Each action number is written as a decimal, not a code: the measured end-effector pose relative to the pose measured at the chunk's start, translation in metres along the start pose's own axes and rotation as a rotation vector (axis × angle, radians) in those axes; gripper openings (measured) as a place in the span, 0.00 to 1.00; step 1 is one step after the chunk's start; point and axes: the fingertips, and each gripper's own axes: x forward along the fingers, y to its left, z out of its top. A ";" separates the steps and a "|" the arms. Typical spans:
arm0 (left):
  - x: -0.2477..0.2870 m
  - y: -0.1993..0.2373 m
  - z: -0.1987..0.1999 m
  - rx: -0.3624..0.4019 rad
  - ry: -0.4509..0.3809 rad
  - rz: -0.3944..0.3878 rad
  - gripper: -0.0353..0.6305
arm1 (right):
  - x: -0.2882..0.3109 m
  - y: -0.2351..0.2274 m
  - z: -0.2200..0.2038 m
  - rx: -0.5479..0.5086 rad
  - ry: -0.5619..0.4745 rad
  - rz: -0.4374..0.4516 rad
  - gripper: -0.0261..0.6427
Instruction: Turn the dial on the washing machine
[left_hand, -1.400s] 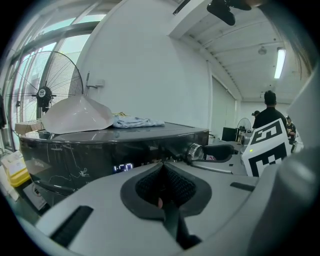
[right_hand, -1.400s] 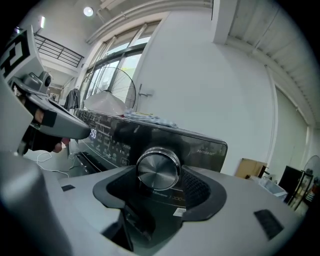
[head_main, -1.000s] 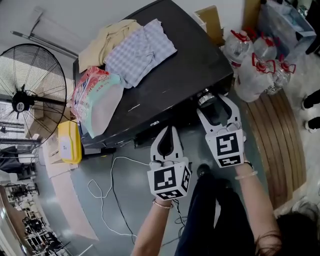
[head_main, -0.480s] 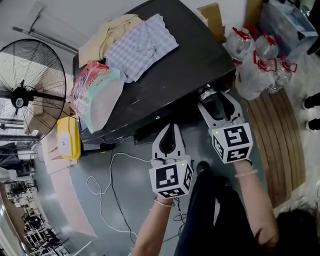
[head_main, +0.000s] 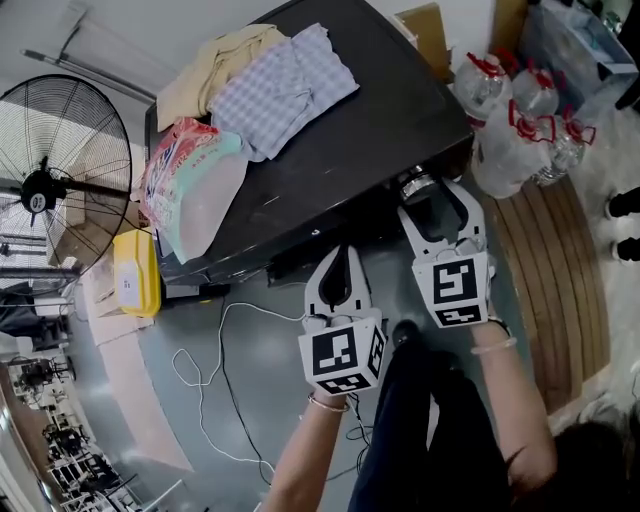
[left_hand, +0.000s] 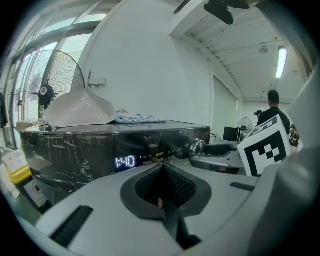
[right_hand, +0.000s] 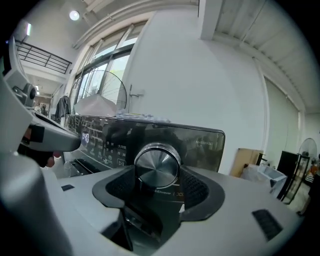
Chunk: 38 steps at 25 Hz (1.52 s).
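A black washing machine (head_main: 370, 120) fills the upper middle of the head view. Its round metal dial (head_main: 413, 185) sits on the front panel at the right. My right gripper (head_main: 432, 193) is shut on the dial (right_hand: 157, 165), a ribbed pad pressed against each side. My left gripper (head_main: 340, 262) hangs shut and empty before the panel, left of the right one. In the left gripper view the closed jaws (left_hand: 161, 167) point at the lit display (left_hand: 124, 161), which reads 1:40, with the dial (left_hand: 196, 147) off to the right.
On the machine's top lie folded clothes (head_main: 280, 90) and a detergent bag (head_main: 195, 185). A yellow box (head_main: 132, 285) and a standing fan (head_main: 50, 180) are at the left. Water bottles (head_main: 510, 130) stand on a wooden pallet (head_main: 560, 270) at the right. A white cable (head_main: 215, 350) trails across the floor.
My right gripper has twisted on the dial: its marker cube tilted one way, then came back. The left gripper has barely moved.
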 end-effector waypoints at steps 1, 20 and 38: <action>0.000 0.000 0.000 -0.001 0.000 0.001 0.08 | 0.000 0.000 0.000 0.017 -0.001 0.004 0.48; -0.001 0.004 0.003 -0.009 -0.015 0.015 0.08 | 0.000 -0.004 0.003 0.234 -0.042 0.043 0.50; -0.002 -0.003 0.001 -0.015 -0.014 0.009 0.08 | 0.000 -0.006 0.002 0.284 -0.046 0.034 0.48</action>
